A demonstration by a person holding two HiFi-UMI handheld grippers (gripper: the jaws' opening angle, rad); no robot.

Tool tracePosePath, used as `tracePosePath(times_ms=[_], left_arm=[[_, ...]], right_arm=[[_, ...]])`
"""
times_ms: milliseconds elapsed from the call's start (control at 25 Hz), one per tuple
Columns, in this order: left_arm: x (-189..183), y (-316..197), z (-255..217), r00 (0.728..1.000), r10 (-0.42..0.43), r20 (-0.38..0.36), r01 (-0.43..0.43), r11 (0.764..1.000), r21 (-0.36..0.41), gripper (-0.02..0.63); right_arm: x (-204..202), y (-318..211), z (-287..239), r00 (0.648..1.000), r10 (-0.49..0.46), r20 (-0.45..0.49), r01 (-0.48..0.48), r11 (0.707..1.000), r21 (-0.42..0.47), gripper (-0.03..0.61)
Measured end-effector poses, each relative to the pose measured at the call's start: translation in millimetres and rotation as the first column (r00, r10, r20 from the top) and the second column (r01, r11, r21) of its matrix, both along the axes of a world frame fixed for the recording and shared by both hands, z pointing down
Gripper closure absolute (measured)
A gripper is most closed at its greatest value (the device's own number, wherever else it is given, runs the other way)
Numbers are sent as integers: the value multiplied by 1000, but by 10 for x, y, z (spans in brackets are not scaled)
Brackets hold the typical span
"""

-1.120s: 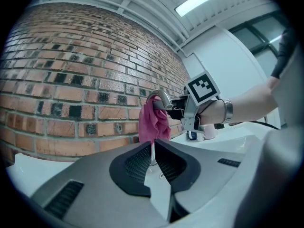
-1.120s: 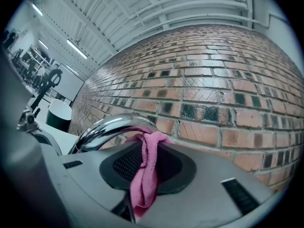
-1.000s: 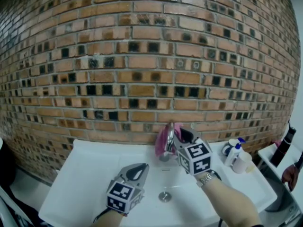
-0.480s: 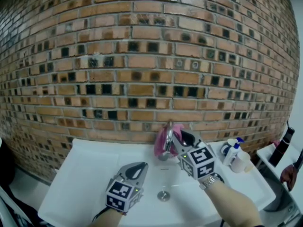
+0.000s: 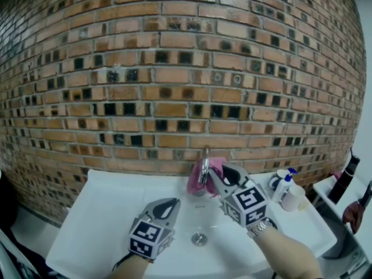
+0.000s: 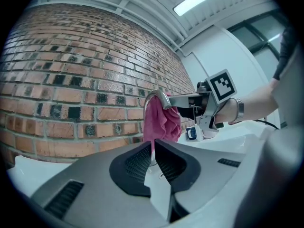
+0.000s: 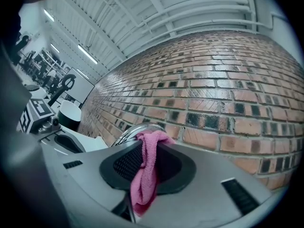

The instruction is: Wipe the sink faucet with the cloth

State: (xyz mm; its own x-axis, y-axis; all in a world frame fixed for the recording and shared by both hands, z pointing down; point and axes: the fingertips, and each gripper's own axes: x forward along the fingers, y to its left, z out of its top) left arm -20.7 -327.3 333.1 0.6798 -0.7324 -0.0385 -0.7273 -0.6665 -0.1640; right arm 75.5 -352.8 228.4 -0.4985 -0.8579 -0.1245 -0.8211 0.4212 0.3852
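Cloth [image 7: 144,177], nubby pink terry, hangs bunched in the right gripper [image 7: 150,147].

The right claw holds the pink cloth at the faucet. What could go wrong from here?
1. The right claw pinches only a narrow fold of the cloth; rubbing the faucet could pull it loose.
2. The bottle stands on the sink edge near the right forearm; a wide stroke might knock it over.

Person's hand [image 5: 353,214] half beyond right edge.
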Motion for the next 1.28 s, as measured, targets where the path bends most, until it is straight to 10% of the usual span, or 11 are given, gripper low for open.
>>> tracePosePath(times_ms=[1280], left_arm=[[50,33,20,1000,9,15,-9,1000,7,597]], right_arm=[[-183,705,301,988,-89,-125,91,996,7,495]])
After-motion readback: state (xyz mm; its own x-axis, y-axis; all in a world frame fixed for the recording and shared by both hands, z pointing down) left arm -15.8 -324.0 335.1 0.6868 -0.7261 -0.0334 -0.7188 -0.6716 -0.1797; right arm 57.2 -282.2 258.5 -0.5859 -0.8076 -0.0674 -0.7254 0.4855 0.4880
